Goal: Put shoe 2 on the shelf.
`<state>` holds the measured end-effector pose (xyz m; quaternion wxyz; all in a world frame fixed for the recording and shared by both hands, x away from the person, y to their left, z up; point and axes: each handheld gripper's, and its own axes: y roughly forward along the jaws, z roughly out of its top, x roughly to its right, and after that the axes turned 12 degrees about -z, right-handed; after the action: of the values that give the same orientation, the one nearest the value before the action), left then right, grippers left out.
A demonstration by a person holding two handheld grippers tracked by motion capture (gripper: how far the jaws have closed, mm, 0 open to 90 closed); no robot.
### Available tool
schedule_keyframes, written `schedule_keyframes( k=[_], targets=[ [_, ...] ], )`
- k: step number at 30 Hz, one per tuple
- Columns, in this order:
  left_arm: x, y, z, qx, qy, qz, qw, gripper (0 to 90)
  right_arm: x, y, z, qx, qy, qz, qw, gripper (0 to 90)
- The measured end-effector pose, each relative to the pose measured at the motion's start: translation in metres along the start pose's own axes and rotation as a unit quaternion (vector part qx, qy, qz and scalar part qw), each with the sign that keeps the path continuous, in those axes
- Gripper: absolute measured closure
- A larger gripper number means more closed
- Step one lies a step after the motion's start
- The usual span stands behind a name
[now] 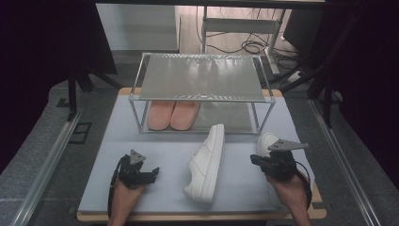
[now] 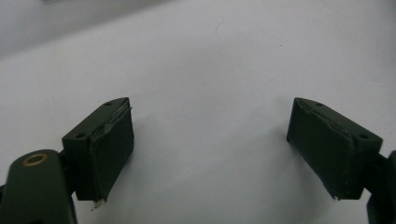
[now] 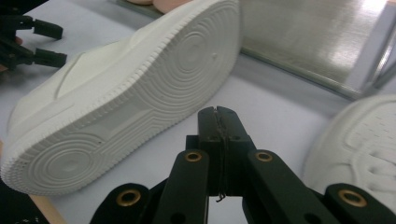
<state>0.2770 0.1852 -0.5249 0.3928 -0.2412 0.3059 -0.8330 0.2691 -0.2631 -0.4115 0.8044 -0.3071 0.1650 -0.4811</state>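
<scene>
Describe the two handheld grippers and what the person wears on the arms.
Both the left gripper and the right gripper are black, each topped by a grey three-cornered plate and trailing a black cable. Brass-coloured rivets mark the linkages. The jaws are flat black blocks. The forearms are bare, no sleeves.

dim overhead light | dark edges | rack top glare | close-ups perhaps soft

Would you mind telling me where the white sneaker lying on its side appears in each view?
High view: the tipped white sneaker lies centre table, toe toward the rack.
Left gripper view: bare table between open jaws; no sneaker.
Right gripper view: its sole faces the camera, upper left, beyond the shut right claw.
Shared landmark: the rack's lower shelf lies behind the sneaker's toe in both the high and right gripper views.
</scene>
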Motion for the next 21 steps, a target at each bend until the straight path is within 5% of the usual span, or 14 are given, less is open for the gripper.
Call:
schedule_keyframes(
  k=[21],
  targets=[
    [0.001, 0.000, 0.000, 0.002, 0.001, 0.002, 1.0000, 15.0, -0.051, 0.035, 0.015, -0.004, -0.048, 0.052, 0.9974, 90.0]
  ],
)
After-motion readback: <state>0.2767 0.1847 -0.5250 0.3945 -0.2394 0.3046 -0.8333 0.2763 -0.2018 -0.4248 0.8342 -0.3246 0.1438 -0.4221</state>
